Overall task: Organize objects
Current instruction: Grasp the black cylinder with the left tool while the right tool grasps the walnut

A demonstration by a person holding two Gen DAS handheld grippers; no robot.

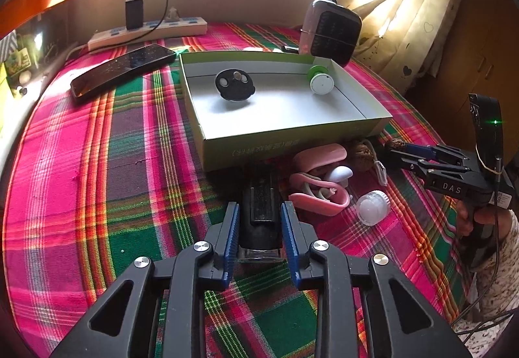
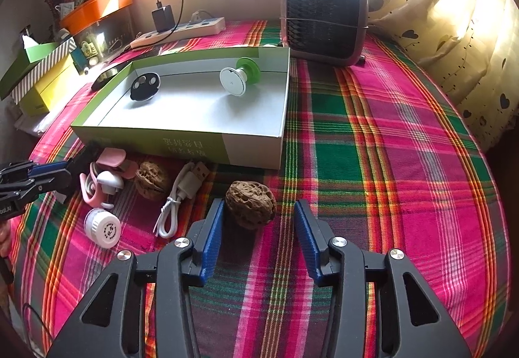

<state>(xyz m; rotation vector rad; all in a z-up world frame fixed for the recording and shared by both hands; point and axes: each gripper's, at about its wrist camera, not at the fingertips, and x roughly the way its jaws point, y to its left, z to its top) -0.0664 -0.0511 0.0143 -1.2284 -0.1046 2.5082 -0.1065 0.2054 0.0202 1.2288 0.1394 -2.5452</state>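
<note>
In the open box [image 2: 253, 143] on the plaid-covered worktop [image 2: 373, 163], only two things have been put away so far: a black disc [image 2: 145, 86] and a green-and-white knob [image 2: 238, 79]. Most is left in front: pink earphones [image 1: 319, 186], a white cap [image 2: 103, 228], a USB cable [image 2: 181, 192], two walnuts. A black bottle [image 1: 261, 215] is pinched by the nearly closed left gripper [image 1: 259, 221]; the right gripper [image 2: 259, 221] is half open around one walnut [image 2: 251, 203], touched on one side only, not yet clamped.

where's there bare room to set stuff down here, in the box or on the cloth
The box floor is bare between the black disc and the green-and-white holder, and toward its near wall. The cloth right of the box, before the fan, is bare. Crowded: along the box front, around the pink case, walnuts and cable.
</note>
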